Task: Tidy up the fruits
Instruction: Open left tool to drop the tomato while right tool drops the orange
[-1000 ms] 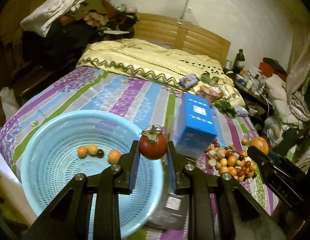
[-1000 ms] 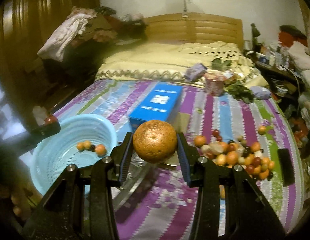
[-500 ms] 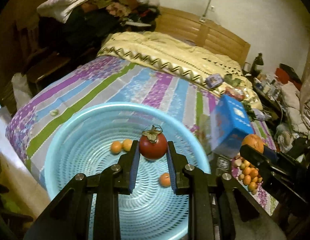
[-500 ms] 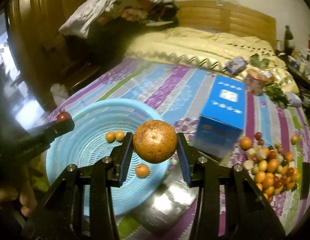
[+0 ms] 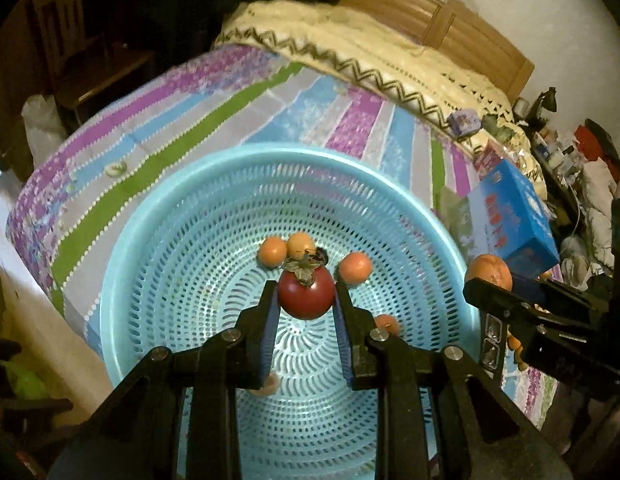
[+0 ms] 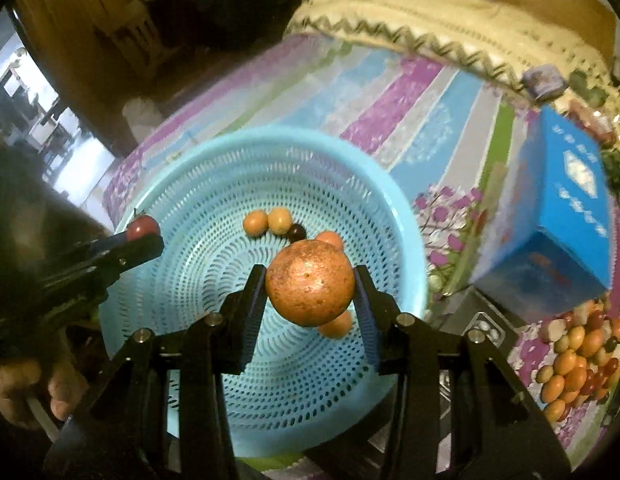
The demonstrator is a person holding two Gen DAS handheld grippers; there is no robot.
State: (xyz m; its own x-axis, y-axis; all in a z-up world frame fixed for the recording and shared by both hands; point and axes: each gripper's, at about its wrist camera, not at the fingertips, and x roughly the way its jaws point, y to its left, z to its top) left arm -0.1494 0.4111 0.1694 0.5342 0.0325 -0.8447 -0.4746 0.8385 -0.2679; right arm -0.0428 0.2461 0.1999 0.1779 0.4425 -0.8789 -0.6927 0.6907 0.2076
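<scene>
Fruit is going into the blue basket (image 5: 158, 240) on the bed (image 5: 214, 120), so both hands hang over it and point down. The left hand-held gripper (image 5: 306, 300) pinches a red tomato (image 5: 306, 294) by its sides, so it cannot roll away. The right hand-held gripper (image 6: 310, 284) squeezes a big orange (image 6: 310, 282) the same way. A few small orange fruits (image 6: 256, 222) already lie inside. More fruit (image 6: 577, 360) waits in a pile on the bed, beside a blue box (image 6: 557, 220).
</scene>
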